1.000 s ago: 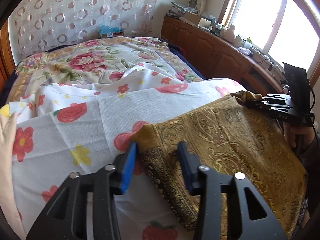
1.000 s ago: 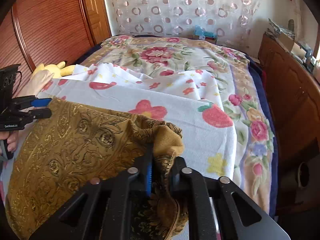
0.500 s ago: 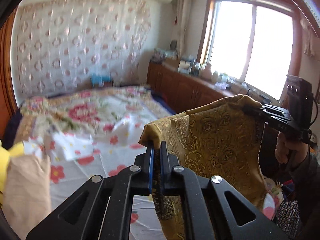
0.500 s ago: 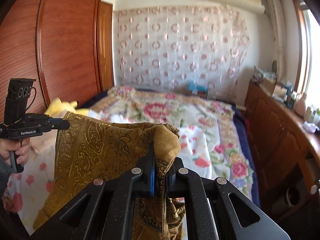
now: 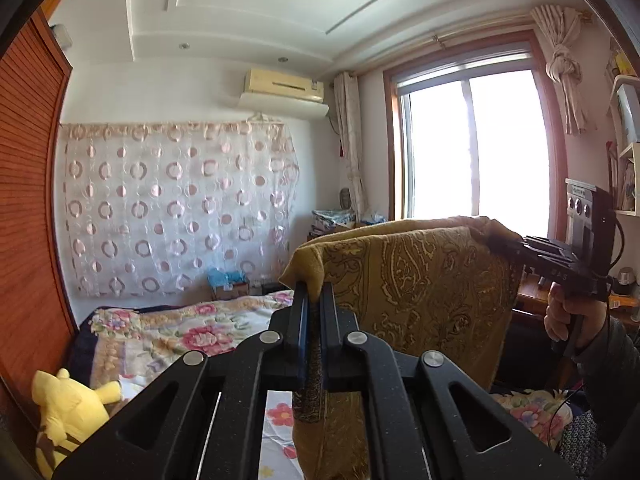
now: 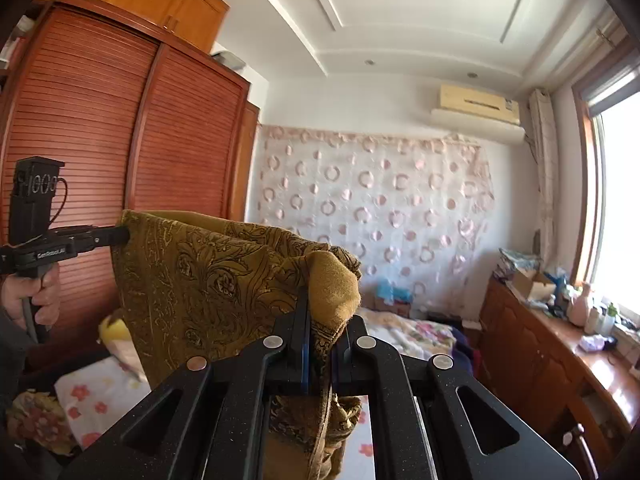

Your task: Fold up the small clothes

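We hold the gold paisley garment (image 5: pixel 420 300) above the bed (image 5: pixel 192 324), the left gripper (image 5: pixel 314 300) and right gripper (image 6: pixel 320 312) each pinching 1 top corner; a thin bite could slip, dropping the cloth crooked.

A home bedroom — floral-quilted bed (image 5: pixel 180 328), wooden wardrobe (image 6: pixel 120 160) (louvred doors), curtained window (image 5: pixel 472 144).

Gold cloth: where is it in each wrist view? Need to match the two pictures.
Left wrist: gold cloth hangs centre-right, one corner in the left gripper, the other in the right gripper at right.
Right wrist: cloth centre-left, left gripper at left.
Shared landmark: air conditioner.
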`<state>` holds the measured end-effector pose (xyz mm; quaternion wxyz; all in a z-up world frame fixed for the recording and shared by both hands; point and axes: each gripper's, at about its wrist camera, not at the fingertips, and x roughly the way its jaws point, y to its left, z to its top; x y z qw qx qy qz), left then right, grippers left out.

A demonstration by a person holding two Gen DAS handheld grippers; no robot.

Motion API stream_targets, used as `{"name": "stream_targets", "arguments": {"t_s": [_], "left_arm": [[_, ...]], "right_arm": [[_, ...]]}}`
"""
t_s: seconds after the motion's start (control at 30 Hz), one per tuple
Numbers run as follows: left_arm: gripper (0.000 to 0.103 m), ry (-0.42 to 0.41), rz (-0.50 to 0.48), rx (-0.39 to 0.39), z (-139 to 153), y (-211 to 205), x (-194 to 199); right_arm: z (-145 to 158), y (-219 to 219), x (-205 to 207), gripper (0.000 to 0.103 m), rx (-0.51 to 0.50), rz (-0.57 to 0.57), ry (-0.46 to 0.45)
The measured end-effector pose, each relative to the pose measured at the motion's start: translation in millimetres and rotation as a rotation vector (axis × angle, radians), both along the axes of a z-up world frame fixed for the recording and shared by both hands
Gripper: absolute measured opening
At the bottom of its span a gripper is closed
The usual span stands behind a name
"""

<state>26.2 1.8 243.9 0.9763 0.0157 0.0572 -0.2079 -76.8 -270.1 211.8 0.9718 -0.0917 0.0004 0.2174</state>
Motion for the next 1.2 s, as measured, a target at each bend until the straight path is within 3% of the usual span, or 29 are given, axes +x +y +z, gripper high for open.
{"name": "stream_targets", "arguments": {"t_s": [0.13, 0.27, 0.43, 0.57, 0.63, 0.7, 0.77, 0.87, 1.2], "left_arm": [[0.006, -0.008, 0.033, -0.002, 3, 21, 2], [0.006, 0.041, 0.074, 0.001, -18, 30, 33], [0.006, 0.222, 0.174, 0.068, -97, 30, 123], [0.008, 0.479, 0.234, 0.113, -189, 34, 203], [0.008, 0.513, 0.287, 0.108, -220, 44, 213], [0.012, 0.541, 0.266, 0.112, -240, 49, 212], [0.019, 0.55, 0.263, 0.13, -251, 50, 203], [0.02, 0.558, 0.223, 0.137, -259, 50, 177], [0.021, 0.654, 0.128, 0.073, -297, 35, 73]], "right_arm": [[13, 6, -22, 0.006, 0.015, 0.07, -0.011], [10, -2, 3, 0.006, -0.006, 0.08, 0.05], [-20, 1, 98, 0.007, -0.065, 0.032, 0.197], [-86, 23, 201, 0.011, -0.145, -0.038, 0.395], [-123, 24, 241, 0.015, -0.178, -0.089, 0.506], [-154, 18, 266, 0.016, -0.226, -0.176, 0.569], [-169, 7, 269, 0.023, -0.221, -0.188, 0.594], [-175, -2, 253, 0.024, -0.226, -0.201, 0.617], [-189, 1, 116, 0.024, -0.112, -0.078, 0.638]]}}
